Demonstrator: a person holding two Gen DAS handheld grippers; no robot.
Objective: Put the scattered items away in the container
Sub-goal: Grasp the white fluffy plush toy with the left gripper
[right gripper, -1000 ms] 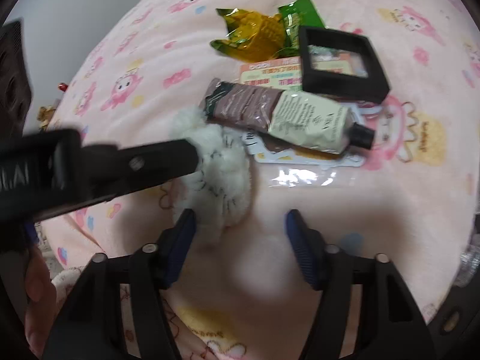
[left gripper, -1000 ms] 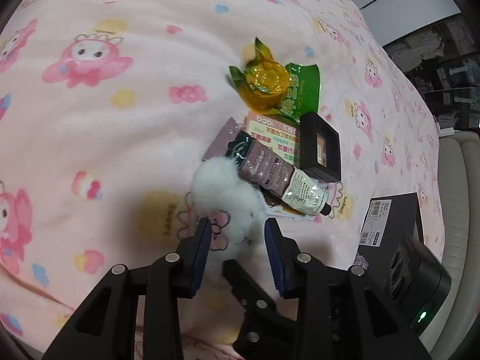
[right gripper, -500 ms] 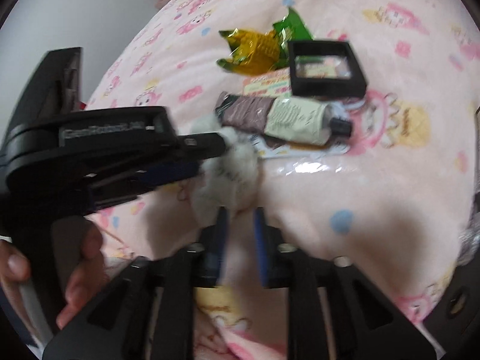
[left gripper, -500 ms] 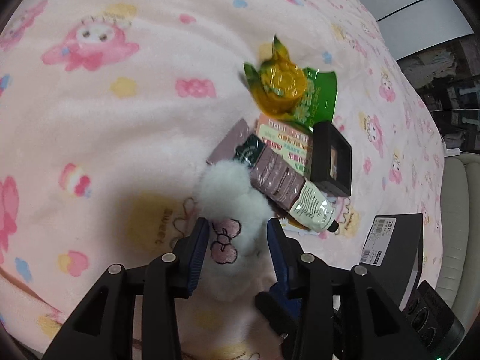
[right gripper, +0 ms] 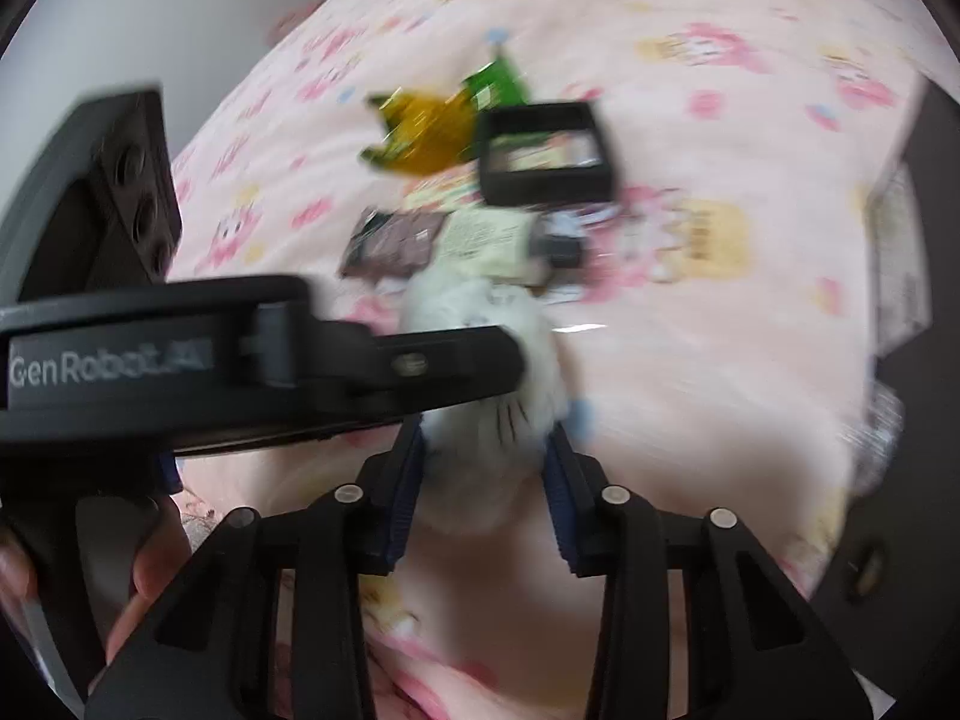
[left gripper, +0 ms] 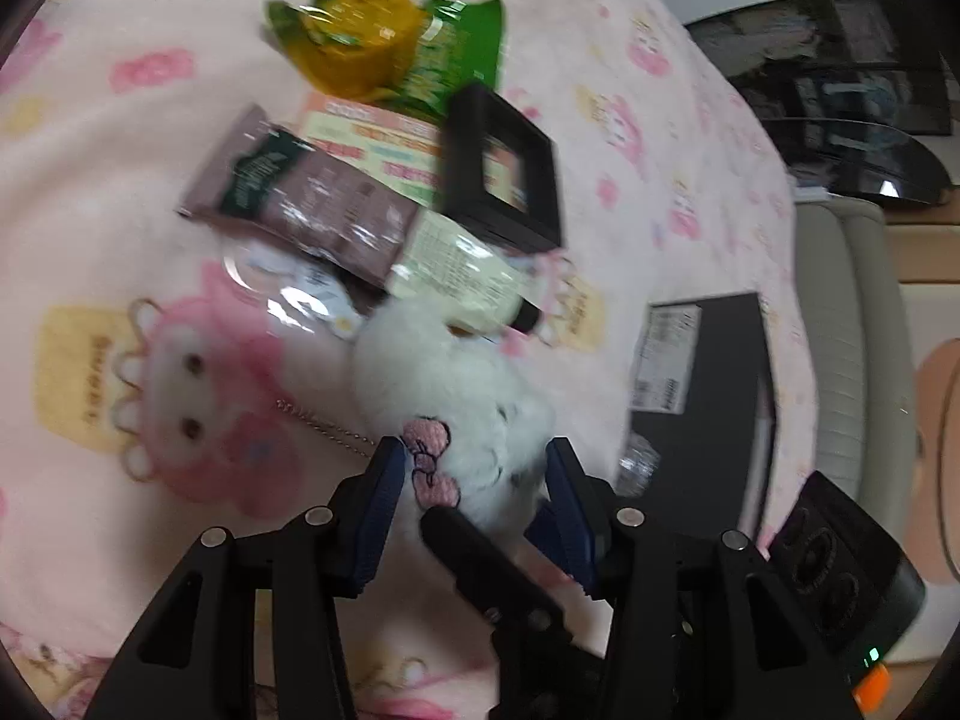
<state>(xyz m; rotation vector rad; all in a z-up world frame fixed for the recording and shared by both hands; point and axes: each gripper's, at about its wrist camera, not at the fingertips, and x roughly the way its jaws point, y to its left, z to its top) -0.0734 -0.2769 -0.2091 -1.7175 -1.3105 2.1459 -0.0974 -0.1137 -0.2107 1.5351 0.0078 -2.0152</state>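
Observation:
A white plush toy (left gripper: 456, 396) with a pink bow sits between the blue pads of my left gripper (left gripper: 474, 468), whose jaws are opening and stand wide beside it. In the right wrist view the same plush (right gripper: 492, 396) fills the gap of my right gripper (right gripper: 483, 450); its jaws are closing and the pads press its sides. One finger of the left gripper (right gripper: 420, 366) crosses that view from the left. A black box (left gripper: 702, 396) with a white label lies to the right on the pink blanket.
Behind the plush lie a brown and cream tube (left gripper: 372, 228), a black square case (left gripper: 504, 174), a printed packet (left gripper: 372, 138), a yellow-green snack wrapper (left gripper: 372, 42) and a clear plastic sachet (left gripper: 288, 294). A person's hand (right gripper: 138, 576) holds the left gripper.
The left jaws have spread wider around the plush. The right gripper has come in around the plush from the other side. The plush has shifted from the tube's brown end towards its cap.

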